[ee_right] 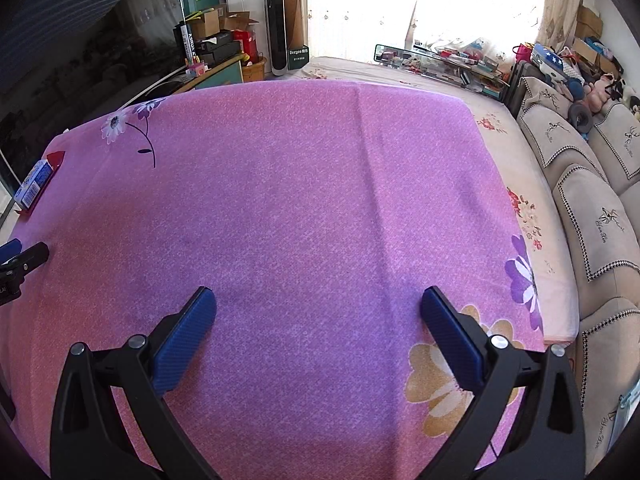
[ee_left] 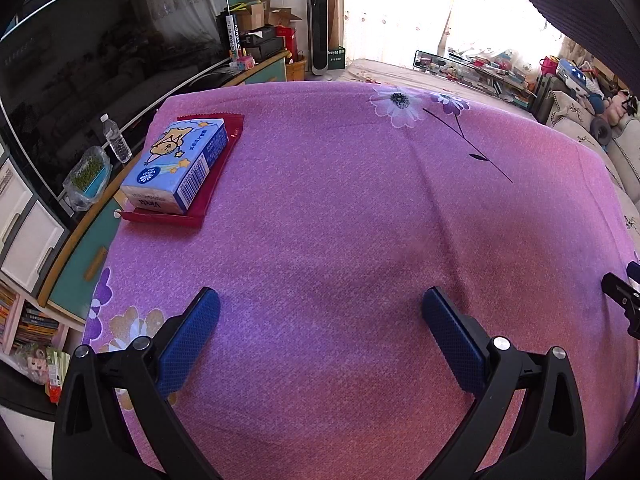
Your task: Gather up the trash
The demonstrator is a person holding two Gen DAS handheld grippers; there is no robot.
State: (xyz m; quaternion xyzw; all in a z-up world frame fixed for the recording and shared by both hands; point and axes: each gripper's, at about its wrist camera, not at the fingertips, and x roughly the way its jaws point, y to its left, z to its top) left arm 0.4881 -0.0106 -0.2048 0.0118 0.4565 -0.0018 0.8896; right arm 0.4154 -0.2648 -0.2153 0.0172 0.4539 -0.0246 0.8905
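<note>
Left wrist view is showing the left tool hanging with its blue pads spread wide and nothing between them, over the pink-purple flowered cloth covering the surface. The flat dark-red foil wrapper, likely the trash, is lying in the upper left of the frame, well apart from the tool and ahead-left of it, its long axis running from near-left to far-right. A blue cardboard tissue box is sitting on top of it, pinning most of it. In the right wrist view the right tool is also gaping wide and empty, and the wrapper is appearing only as a sliver at the far left edge, so the left tool is probably the nearer. Only the left view is showing how fully the box is covering the wrapper.
</note>
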